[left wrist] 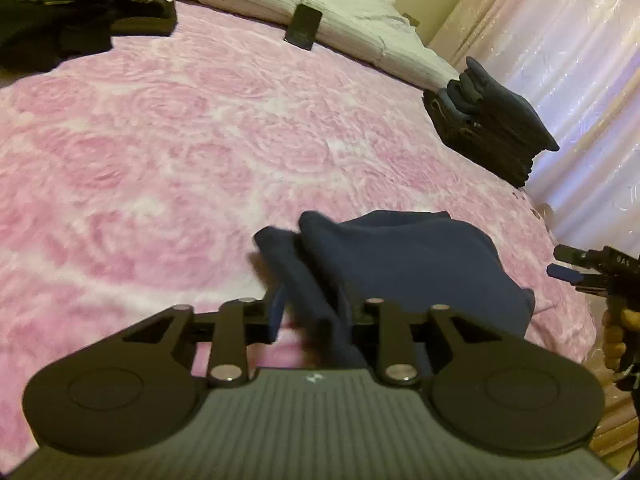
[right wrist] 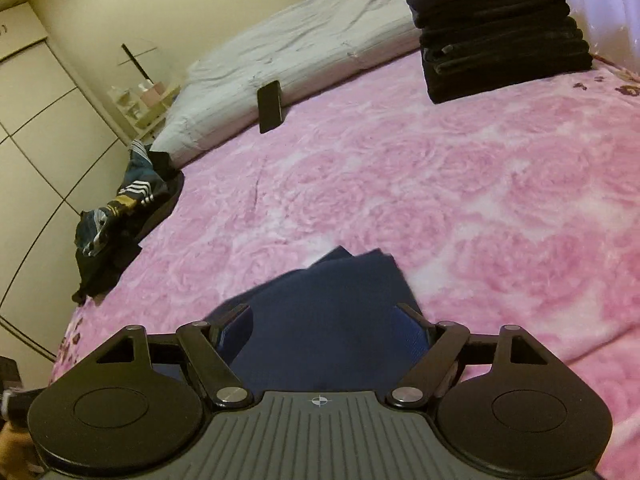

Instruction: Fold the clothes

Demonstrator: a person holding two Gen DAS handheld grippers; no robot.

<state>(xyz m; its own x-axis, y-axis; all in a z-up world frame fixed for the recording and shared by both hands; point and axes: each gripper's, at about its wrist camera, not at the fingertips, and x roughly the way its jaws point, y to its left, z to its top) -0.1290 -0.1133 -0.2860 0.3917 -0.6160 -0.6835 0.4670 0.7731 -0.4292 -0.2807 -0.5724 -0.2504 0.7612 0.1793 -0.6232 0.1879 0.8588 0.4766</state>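
Navy garment (left wrist: 400, 264), soft knit, partly folded and bunched into loose rounded folds, lying on the near part of the pink rose-patterned blanket (left wrist: 180, 140); one narrow fold trailing off to the left, blurred. Seen from the right wrist as a dark blue wedge (right wrist: 328, 320) with pointed corners toward the blanket's middle. Stack of folded dark clothes (left wrist: 492, 128), neatly squared, many layers, a navy piece on top, standing at the blanket's far right corner beside the grey pillow end. Heap of unfolded clothes (right wrist: 120, 216), dark with white-striped and patterned pieces, crumpled at the blanket's far left edge, well apart from the stack.
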